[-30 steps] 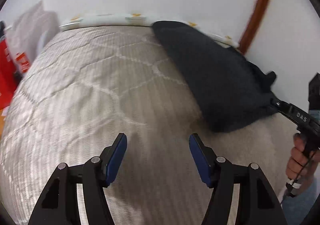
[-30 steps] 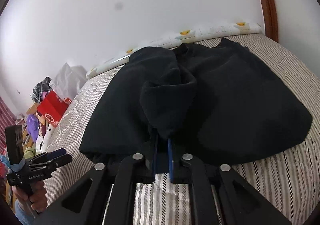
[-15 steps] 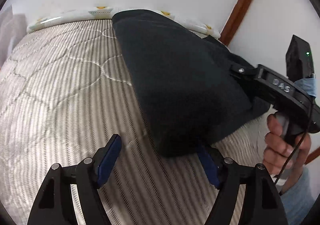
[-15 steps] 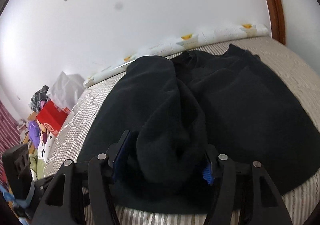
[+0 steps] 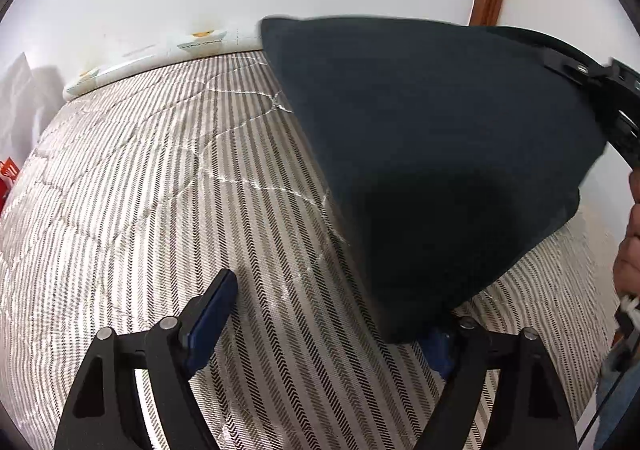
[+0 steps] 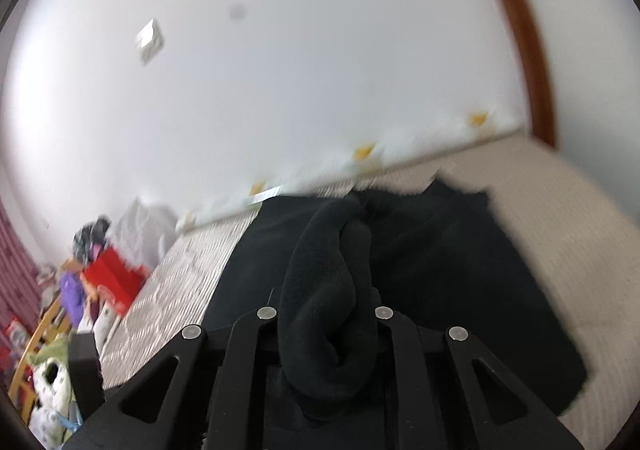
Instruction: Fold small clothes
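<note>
The black garment (image 5: pixel 432 154) has swung over the gaping left tongs (image 5: pixel 324 326); right tongs (image 6: pixel 326 334) clamp its bunched fold.

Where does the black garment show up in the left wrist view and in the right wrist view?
Left wrist: the black garment fills the right half, its near corner over the left gripper's right finger.
Right wrist: lower centre, a roll bunched between the right gripper's fingers.
Shared landmark: patterned pillow strip along the wall.

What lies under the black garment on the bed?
Under the black garment is the striped quilted bedcover, visible around its edges. The left gripper has one blue pad exposed; its other finger is hidden beneath the garment's near corner. Anything else beneath is covered.
</note>
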The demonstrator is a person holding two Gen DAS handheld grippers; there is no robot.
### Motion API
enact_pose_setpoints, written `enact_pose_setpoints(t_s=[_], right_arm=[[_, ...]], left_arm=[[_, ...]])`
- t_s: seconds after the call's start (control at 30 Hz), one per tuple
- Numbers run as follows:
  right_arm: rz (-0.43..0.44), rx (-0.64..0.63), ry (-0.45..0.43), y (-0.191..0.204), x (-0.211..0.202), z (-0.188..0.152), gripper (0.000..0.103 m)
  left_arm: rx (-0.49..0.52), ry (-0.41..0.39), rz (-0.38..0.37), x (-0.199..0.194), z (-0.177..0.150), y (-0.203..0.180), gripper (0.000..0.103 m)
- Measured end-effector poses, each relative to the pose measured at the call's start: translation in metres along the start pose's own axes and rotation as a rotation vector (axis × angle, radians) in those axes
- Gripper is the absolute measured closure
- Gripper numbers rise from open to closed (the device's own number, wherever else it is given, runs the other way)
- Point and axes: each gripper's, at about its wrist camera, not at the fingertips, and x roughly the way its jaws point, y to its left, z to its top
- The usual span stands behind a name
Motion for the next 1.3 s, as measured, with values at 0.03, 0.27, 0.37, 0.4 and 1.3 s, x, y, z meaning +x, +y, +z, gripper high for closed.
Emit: enact_pose_setpoints(t_s=[0.03, 0.27, 0.37, 0.4, 1.3], right_arm=[[-0.005, 0.022, -0.018, -0.007, -0.008, 0.002, 0.088], [-0.142, 0.060, 0.086, -0.045, -0.005, -0.022, 0.087], [-0.163, 0.068, 0.123, -0.049, 0.000, -0.031, 0.085], [-0.166, 0.070, 0.129, -0.049, 0.001, -0.032, 0.083], [-0.057, 0.107, 0.253, -0.021, 0.051, -0.045, 0.088]], left_arm=[[-0.001, 0.000, -0.014, 0.000, 0.001, -0.001, 0.019], [0.025, 0.007, -0.024, 0.000, 0.000, -0.014, 0.023], [0.018, 0.007, -0.047, -0.002, 0.001, -0.015, 0.023], [0.014, 0.005, -0.058, -0.003, 0.002, -0.016, 0.023], [-0.127, -0.092, 0.012, -0.042, -0.004, 0.020, 0.090]])
